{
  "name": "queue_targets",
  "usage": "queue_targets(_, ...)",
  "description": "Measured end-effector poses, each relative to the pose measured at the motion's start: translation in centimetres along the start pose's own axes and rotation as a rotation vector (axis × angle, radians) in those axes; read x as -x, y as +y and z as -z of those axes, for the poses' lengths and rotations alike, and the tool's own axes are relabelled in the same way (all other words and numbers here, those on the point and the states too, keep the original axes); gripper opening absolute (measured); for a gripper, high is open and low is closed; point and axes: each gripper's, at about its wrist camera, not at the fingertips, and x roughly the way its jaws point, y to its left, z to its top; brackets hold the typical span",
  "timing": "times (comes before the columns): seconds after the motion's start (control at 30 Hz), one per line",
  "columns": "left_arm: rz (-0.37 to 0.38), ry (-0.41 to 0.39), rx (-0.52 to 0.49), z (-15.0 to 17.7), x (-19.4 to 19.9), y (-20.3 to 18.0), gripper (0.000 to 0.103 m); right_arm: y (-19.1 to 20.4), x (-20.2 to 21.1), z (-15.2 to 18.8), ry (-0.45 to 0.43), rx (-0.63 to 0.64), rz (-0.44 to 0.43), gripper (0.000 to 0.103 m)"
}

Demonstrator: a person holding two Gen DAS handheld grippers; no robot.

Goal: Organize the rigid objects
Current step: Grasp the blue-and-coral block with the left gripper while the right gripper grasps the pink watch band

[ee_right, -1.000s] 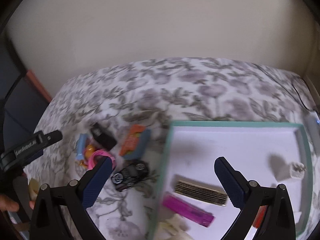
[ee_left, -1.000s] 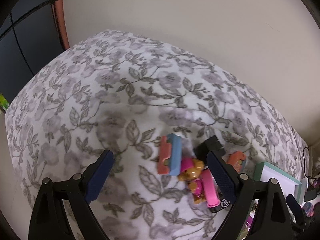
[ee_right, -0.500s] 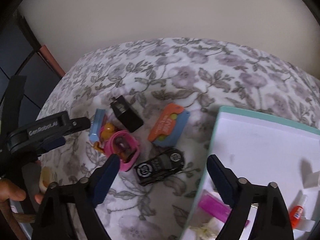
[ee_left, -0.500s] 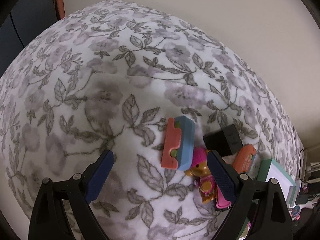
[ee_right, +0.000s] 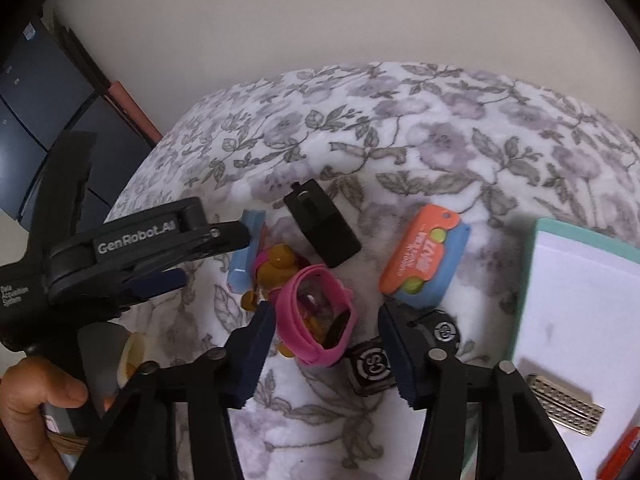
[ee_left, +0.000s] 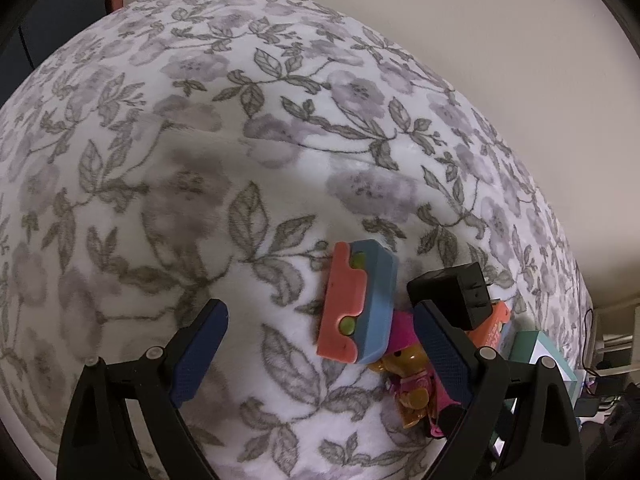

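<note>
Small toys lie on a floral blanket [ee_left: 200, 160]. My left gripper [ee_left: 320, 352] is open, with an orange-and-blue block [ee_left: 360, 300] between its fingers near the right finger; the same block [ee_right: 244, 252] shows in the right wrist view beside the left gripper [ee_right: 192, 256]. A gold-and-pink figure [ee_left: 412, 384] and a black charger [ee_left: 452, 292] lie beside it. My right gripper [ee_right: 328, 348] is open around a pink toy car [ee_right: 316, 316]. A black toy car [ee_right: 372, 364] sits by its right finger. A second orange-and-blue block [ee_right: 424, 264] lies further right.
A white tray with a teal rim [ee_right: 580, 280] stands at the right, holding a gold comb-like piece [ee_right: 564, 404] and a red item [ee_right: 624, 452]. A wall is behind the bed. A dark cabinet [ee_right: 36, 120] stands at the far left.
Both grippers have moved down and closer to the toys. The right gripper has swung left from over the tray to the pink car. The left gripper now brackets the orange-and-blue block.
</note>
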Motion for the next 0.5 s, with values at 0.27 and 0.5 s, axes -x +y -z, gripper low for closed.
queue_targets(0.27, 0.088, 0.037, 0.010, 0.0, -1.4, -0.5, 0.070, 0.1, -1.3, -0.1, 0.020, -0.029, -0.079, 0.029)
queue_targets(0.5, 0.163, 0.039, 0.034, 0.3, -1.8, -0.7, 0.061, -0.9, -1.1, -0.1, 0.006, -0.076, -0.111, 0.026)
